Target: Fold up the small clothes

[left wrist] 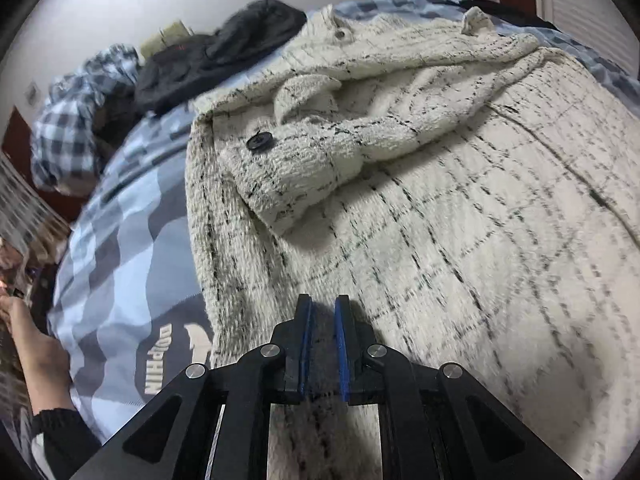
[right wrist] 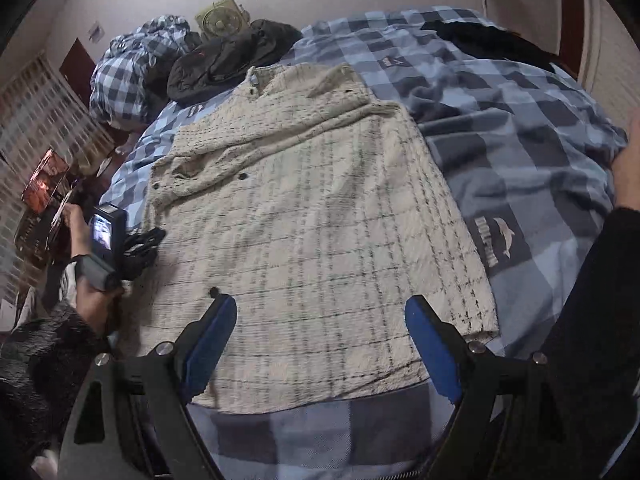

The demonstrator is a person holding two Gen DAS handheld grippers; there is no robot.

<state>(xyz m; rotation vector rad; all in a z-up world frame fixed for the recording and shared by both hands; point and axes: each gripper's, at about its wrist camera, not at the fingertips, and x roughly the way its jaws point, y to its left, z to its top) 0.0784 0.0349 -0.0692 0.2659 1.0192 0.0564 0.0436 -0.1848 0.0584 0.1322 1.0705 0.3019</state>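
- The cream checked jacket (right wrist: 304, 216) lies spread flat on the bed, on the blue checked cover (right wrist: 520, 152); it is the landmark for all that follows.
- Off the jacket's left edge, a hand (right wrist: 94, 292) holds the left claw (right wrist: 146, 246), which sits low at that edge of the jacket.
- In the left wrist view the left claw (left wrist: 323, 312) is closed: its blue pads stand nearly together just above the jacket's cloth. Whether a fold of cloth is pinched between them cannot be told.
- Beyond the jacket's upper left corner lies a crumpled blue-and-white checked cloth (right wrist: 132, 72), and beside it a dark garment (right wrist: 236, 60) touches the jacket's collar end.
- Behind that dark garment, against the wall, stands a small pale fan (right wrist: 220, 20).
- On the jacket's left half one sleeve (left wrist: 320, 160) is folded across the body, its cuff with a black button (left wrist: 260, 141) lying on top.
- Over the jacket's near hem hangs the right claw (right wrist: 320, 336), its jaws wide apart and empty, with the hem showing between them.
- Just right of the jacket's lower right edge the cover carries a dolphin print (right wrist: 498, 242).
- Well to the right of the jacket, at the bed's far corner, lies another dark garment (right wrist: 480, 40).
- At the far right a dark sleeve (right wrist: 592, 320) comes into view.
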